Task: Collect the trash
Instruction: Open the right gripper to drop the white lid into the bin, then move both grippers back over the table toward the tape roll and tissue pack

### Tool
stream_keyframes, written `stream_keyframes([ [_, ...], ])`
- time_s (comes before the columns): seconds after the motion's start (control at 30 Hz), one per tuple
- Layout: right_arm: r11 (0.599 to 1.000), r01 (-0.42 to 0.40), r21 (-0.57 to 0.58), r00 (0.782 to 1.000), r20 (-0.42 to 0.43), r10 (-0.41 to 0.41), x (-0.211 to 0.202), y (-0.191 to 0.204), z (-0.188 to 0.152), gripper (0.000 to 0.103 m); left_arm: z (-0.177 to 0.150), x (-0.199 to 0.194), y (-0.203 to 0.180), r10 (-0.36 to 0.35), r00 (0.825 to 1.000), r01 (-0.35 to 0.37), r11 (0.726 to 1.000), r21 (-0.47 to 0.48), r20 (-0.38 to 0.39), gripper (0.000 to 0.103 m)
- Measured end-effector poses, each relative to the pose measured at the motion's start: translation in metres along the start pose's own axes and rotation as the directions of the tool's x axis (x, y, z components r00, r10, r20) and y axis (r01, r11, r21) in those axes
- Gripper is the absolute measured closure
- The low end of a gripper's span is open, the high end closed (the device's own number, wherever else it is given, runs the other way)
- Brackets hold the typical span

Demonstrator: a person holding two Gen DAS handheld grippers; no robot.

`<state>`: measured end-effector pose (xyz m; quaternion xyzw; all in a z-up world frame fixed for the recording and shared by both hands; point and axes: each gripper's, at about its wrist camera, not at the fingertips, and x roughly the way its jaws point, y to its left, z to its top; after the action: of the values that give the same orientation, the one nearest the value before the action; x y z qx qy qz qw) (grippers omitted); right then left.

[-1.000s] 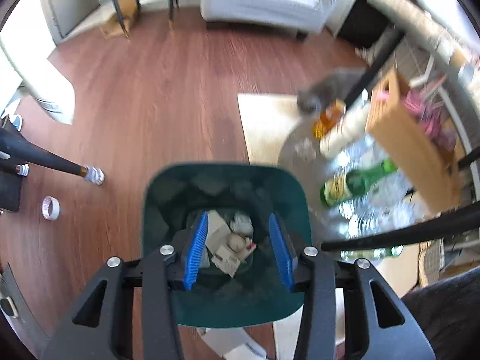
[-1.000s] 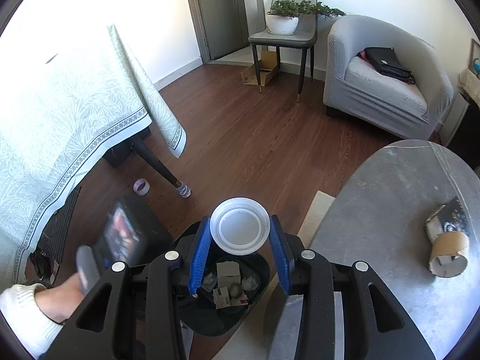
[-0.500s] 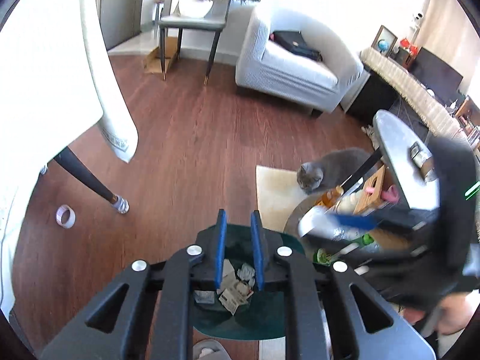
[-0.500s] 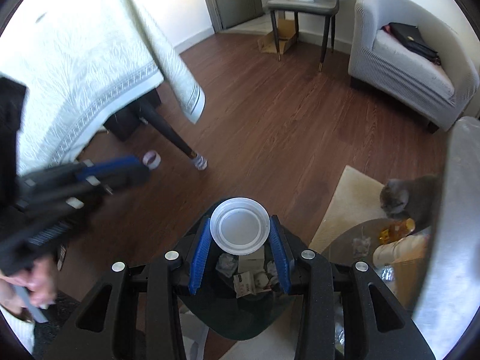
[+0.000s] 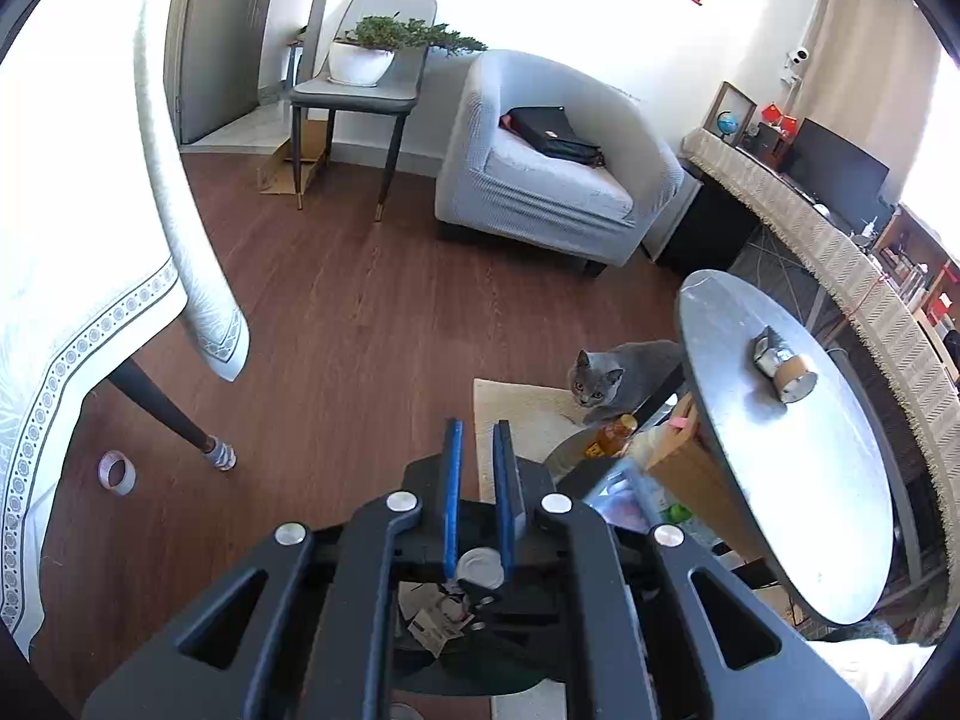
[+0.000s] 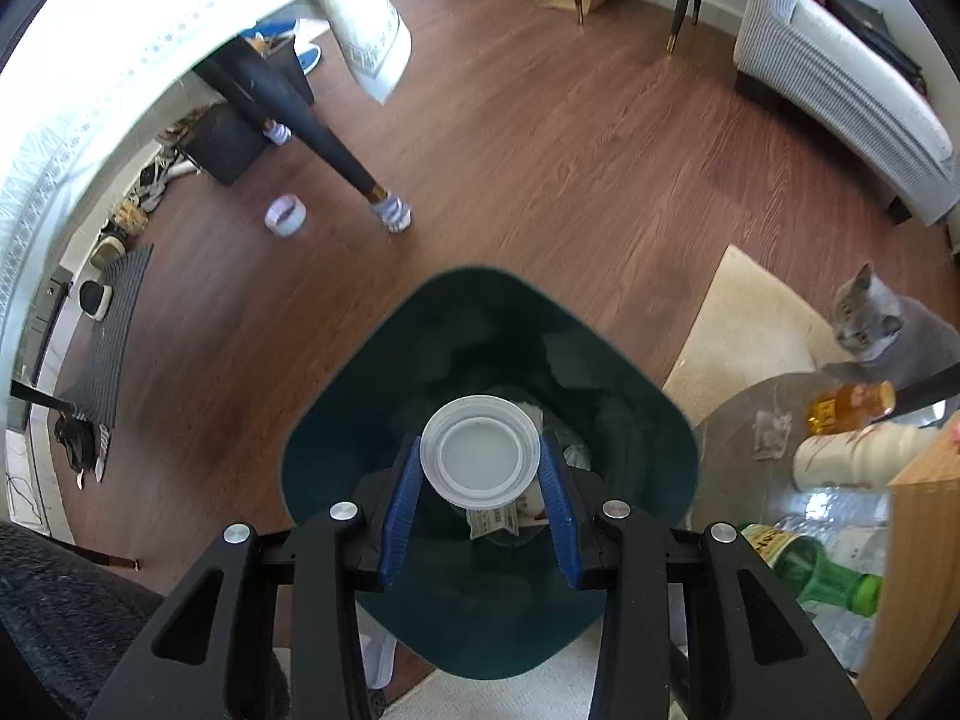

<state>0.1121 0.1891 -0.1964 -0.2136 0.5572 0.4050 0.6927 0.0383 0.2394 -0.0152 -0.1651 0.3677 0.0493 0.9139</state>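
Right wrist: cat [image 6: 882,330] beside bin [image 6: 360,420].

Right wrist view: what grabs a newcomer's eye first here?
The white cup, clamped between the right gripper pads directly above the dark green bin. Next, the grey cat at the right edge, on the rug beside the bin, looking up at the camera.

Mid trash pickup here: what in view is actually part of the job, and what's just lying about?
Job:
- white cup, clamped in the right gripper over the bin
- green trash bin with paper scraps inside
- left gripper, closing on nothing

Lying about:
- grey cat
- tape roll on the floor
- armchair
- potted plant
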Motion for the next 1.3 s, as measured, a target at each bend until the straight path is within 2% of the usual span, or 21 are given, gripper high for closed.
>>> stream_keyframes([
  [0.23, 1.0, 0.018, 0.005, 0.995, -0.099, -0.018, 0.04, -0.008, -0.02, 0.063, 0.005, -0.005, -0.012, -0.02, 1.0, 0.02, 1.0, 0.009, 0.02, 0.092],
  [0.3, 1.0, 0.025, -0.003, 0.993, -0.12, -0.025, 0.048, -0.008, -0.026, 0.058, 0.007, -0.006, -0.013, -0.022, 0.999, 0.022, 1.0, 0.011, 0.031, 0.092],
  [0.43, 1.0, 0.015, -0.02, 0.991, -0.132, -0.018, 0.052, -0.006, -0.029, 0.05, 0.013, -0.008, -0.019, -0.019, 0.999, 0.019, 1.0, 0.011, 0.05, 0.092],
  [0.5, 0.999, 0.004, -0.032, 0.993, -0.117, -0.007, 0.046, -0.004, -0.029, 0.05, 0.016, -0.007, -0.021, -0.015, 0.998, 0.014, 1.0, 0.009, 0.055, 0.092],
  [0.73, 0.995, -0.047, -0.088, 0.998, 0.034, 0.05, -0.024, 0.02, -0.024, 0.05, 0.03, -0.017, -0.028, -0.012, 0.995, 0.012, 1.0, -0.003, 0.101, 0.092],
  [0.93, 0.991, -0.042, -0.127, 0.979, 0.194, 0.067, -0.104, 0.026, -0.021, 0.054, 0.04, -0.027, -0.036, -0.017, 0.991, 0.017, 1.0, 0.001, 0.133, 0.091],
  [1.03, 0.995, -0.021, -0.101, 0.965, 0.259, 0.046, -0.139, 0.009, -0.024, 0.055, 0.043, -0.027, -0.034, 0.001, 0.99, 0.0, 1.0, -0.009, 0.142, 0.091],
  [1.13, 0.999, -0.007, -0.045, 0.947, 0.32, 0.021, -0.175, -0.018, -0.028, 0.057, 0.048, -0.03, -0.031, -0.008, 0.987, 0.014, 0.999, -0.039, 0.158, 0.091],
  [1.3, 0.997, 0.052, 0.051, 0.908, 0.413, -0.069, -0.235, -0.071, -0.039, 0.057, 0.051, -0.025, -0.05, -0.023, 0.989, 0.023, 1.0, 0.001, 0.149, 0.088],
])
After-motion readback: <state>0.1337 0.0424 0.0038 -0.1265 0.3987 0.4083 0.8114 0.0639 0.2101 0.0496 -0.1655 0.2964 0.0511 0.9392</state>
